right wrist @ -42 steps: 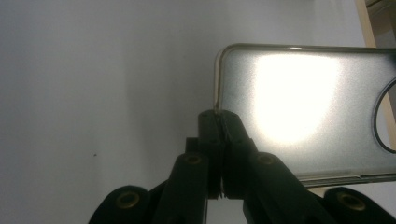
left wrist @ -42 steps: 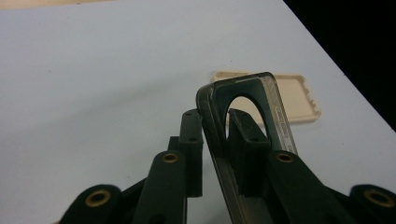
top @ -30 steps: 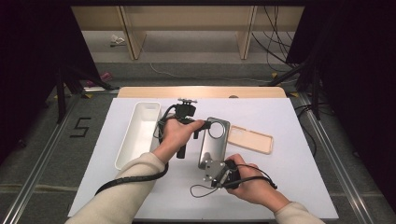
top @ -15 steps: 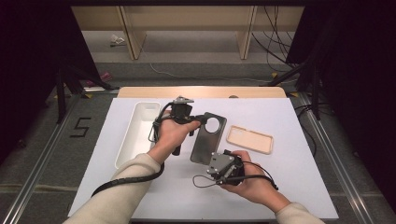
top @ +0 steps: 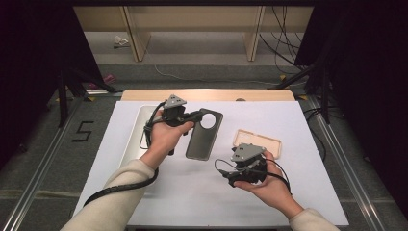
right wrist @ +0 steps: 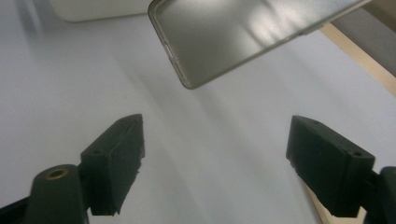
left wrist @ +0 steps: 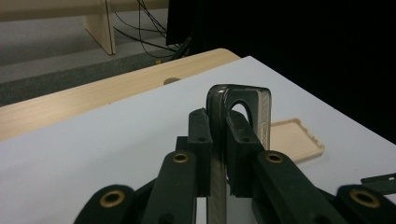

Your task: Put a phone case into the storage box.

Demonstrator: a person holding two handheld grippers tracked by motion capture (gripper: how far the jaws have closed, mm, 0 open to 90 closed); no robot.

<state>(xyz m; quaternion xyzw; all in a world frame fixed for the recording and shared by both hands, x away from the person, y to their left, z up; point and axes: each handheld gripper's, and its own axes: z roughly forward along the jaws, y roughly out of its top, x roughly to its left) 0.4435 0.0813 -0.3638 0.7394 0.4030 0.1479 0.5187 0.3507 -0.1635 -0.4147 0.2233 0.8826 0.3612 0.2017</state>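
Note:
A dark grey phone case (top: 204, 134) with a round camera hole hangs tilted above the white table. My left gripper (top: 195, 115) is shut on its upper left edge. In the left gripper view the case (left wrist: 261, 105) stands on edge between the closed jaws of the left gripper (left wrist: 218, 140). My right gripper (top: 231, 179) is near the front right, held in a hand, open and holding nothing. In the right gripper view the right gripper (right wrist: 215, 163) has its jaws wide apart, with the grey case's corner (right wrist: 233, 32) ahead and clear of them. A beige phone case (top: 257, 142) lies flat on the table at the right.
A white tray (top: 132, 144) lies along the table's left side, partly under the left hand, and its edge (right wrist: 93, 9) shows in the right gripper view. A wooden strip (top: 207, 95) runs along the far edge. The beige case (left wrist: 294, 137) lies beyond the grey one.
My right gripper has drawn back from the grey case's near end toward the front right. The left gripper has carried the case a little left and away.

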